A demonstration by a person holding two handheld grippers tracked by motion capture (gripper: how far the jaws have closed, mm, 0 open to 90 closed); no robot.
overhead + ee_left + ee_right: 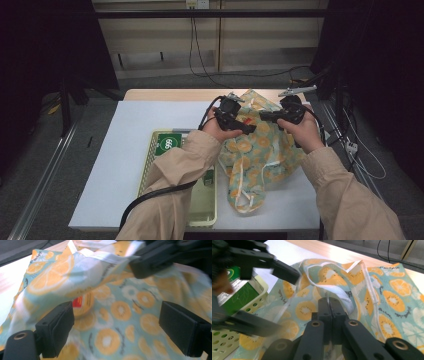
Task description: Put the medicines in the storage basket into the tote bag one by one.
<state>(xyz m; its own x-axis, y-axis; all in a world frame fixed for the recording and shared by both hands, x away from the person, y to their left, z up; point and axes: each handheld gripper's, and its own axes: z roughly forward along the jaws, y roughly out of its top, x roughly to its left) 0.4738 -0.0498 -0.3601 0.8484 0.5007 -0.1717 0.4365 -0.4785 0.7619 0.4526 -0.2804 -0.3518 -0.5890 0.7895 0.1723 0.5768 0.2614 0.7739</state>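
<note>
- Here, a white table (125, 150) lies under both tongs.
- A cloth bag (260, 155) with orange fruit slices lies on it, right under both tongs.
- A pale basket (150, 165) sits beside the bag, on the left tong's side, with a green box (239, 298) in it.
- The right tong (329, 302) is pressed together, pinching the bag's white edge and lifting it.
- The left tong (116, 325) is spread wide over the bag, pinching nothing.
- A yellow thing with a red label (82, 303) lies inside the bag, near the left tong.

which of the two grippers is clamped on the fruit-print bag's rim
The right gripper: its jaws are shut on the white-trimmed rim of the fruit-print bag. The left gripper stands open, pressing nothing.
</note>
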